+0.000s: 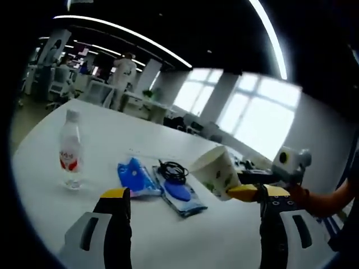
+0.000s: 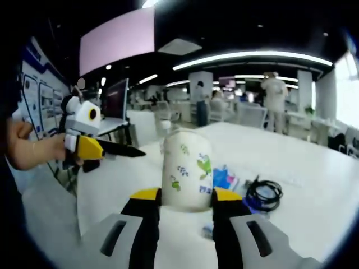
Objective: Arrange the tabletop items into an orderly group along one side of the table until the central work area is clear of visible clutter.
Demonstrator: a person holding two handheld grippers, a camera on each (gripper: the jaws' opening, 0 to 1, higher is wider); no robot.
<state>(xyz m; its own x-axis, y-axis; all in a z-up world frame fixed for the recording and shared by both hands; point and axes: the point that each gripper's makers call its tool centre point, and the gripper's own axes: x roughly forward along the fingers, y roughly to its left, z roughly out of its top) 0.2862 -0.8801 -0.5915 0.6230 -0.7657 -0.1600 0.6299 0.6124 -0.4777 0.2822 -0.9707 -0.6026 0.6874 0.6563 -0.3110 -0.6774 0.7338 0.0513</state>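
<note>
free: bare table (image 1: pixel 185 235) ahead | blocked: bottle (image 1: pixel 70 148); blue packets (image 1: pixel 160 185); cable (image 1: pixel 173 170)

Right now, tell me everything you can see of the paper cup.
The paper cup is white, printed with small green and blue leaf motifs, and looks like thin paper. In the right gripper view it stands upright between the jaws of the right gripper, which press on its lower sides. In the left gripper view it is lifted off the white table and appears tilted, its open mouth showing, near the blue packets.
</note>
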